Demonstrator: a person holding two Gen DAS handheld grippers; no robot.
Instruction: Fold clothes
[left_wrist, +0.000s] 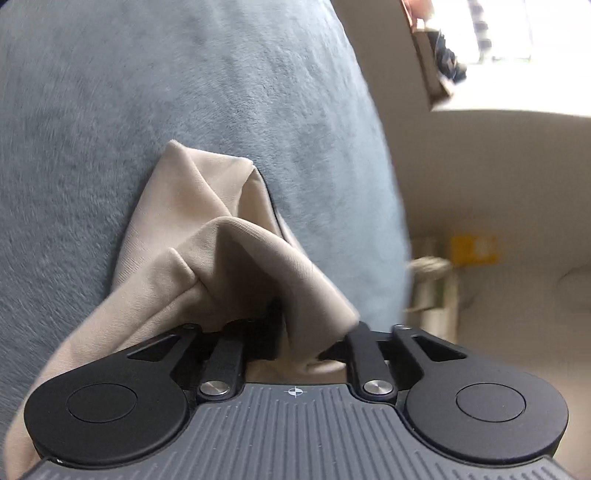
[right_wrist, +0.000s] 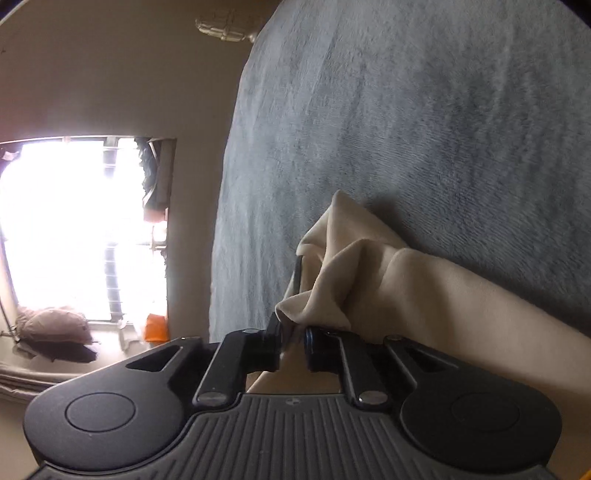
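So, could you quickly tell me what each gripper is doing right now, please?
Left gripper: shut on the beige cloth.
Right gripper: shut on the same cloth.

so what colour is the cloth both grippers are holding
Plain beige garment, no pattern; clearest in the left wrist view.

My left gripper (left_wrist: 295, 332) fills the bottom of its frame: matte black, with two round discs at the lower corners, grey ribbed plate between them, a white crosshair mark at its top edge, silver screws on the black linkage bars. My right gripper (right_wrist: 293, 343) looks the same, its screws duller.
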